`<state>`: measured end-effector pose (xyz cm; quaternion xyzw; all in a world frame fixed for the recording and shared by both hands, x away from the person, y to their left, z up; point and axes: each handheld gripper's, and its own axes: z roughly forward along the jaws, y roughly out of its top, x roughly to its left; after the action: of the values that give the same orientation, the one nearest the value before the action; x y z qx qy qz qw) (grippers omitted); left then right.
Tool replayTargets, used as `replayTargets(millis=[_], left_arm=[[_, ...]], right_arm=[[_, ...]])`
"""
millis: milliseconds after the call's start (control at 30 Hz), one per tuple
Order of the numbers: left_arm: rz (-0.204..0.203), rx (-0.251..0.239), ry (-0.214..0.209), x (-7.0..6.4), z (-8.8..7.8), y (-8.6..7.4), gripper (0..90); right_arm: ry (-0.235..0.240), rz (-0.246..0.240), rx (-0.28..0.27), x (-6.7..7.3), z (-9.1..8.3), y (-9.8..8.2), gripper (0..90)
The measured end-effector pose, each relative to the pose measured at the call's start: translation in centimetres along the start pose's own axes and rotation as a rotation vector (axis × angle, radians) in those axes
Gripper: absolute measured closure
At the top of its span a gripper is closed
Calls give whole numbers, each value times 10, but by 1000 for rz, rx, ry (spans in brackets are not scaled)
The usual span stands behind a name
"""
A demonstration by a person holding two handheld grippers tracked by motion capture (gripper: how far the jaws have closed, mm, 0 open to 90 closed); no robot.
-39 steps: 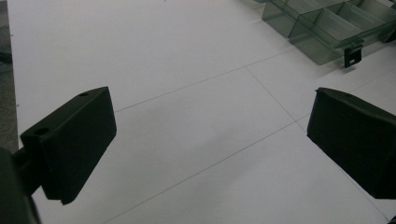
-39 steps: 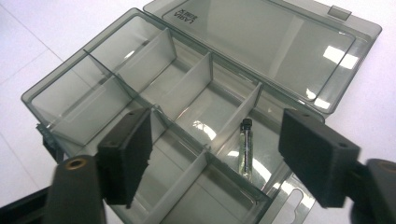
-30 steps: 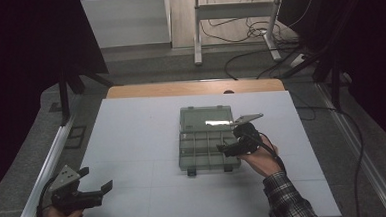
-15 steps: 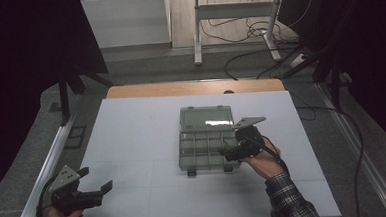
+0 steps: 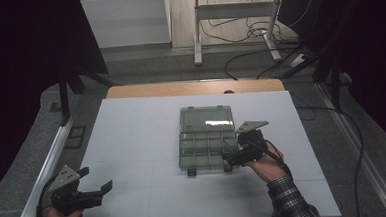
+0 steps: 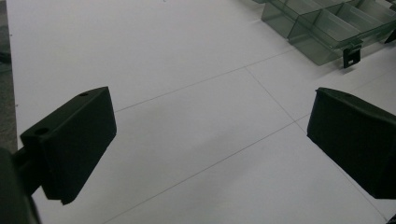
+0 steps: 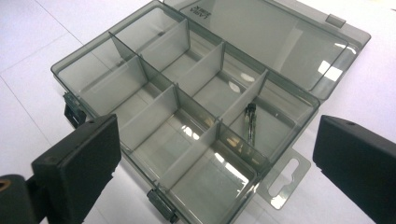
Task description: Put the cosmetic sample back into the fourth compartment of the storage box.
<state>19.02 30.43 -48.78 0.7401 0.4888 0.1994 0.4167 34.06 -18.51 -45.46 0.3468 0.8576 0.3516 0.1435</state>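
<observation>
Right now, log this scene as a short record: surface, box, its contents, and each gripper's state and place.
surface: white table board
box: smoky translucent plastic compartment box, lid open and lying flat away from the person
contents: one small dark slim item in a compartment on the box's right side; the other compartments look empty
latches: two dark clips on the near edge
left gripper: open, holding nothing, near the table's near-left corner
right gripper: open, holding nothing, at the box's near-right corner

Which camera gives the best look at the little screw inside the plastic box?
The right gripper view: the screw lies plainly in a compartment on the hang-tab side of the open box. The high view shows the box too small to make it out; the left gripper view catches one corner.
</observation>
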Motion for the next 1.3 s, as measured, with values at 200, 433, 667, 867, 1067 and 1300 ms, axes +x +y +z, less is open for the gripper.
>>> replayTargets(millis=[200,433,667,867,1067,1300], left_arm=[[-2,0,-2,0,0,0,16],[-2,0,-2,0,0,0,16],[-2,1,-3,0,0,0,16],[-1,1,-2,0,0,0,16],[-3,1,-2,0,0,0,16],[-2,1,-2,0,0,0,16]], right_arm=[[-1,2,9,1,-1,-2,0],[4,-3,16,4,-5,-4,5],[1,1,27,5,-11,-7,2],[-4,-12,14,7,-17,-9,0],[-19,-21,15,9,-23,-13,0],[-26,-20,6,11,-30,-21,0]])
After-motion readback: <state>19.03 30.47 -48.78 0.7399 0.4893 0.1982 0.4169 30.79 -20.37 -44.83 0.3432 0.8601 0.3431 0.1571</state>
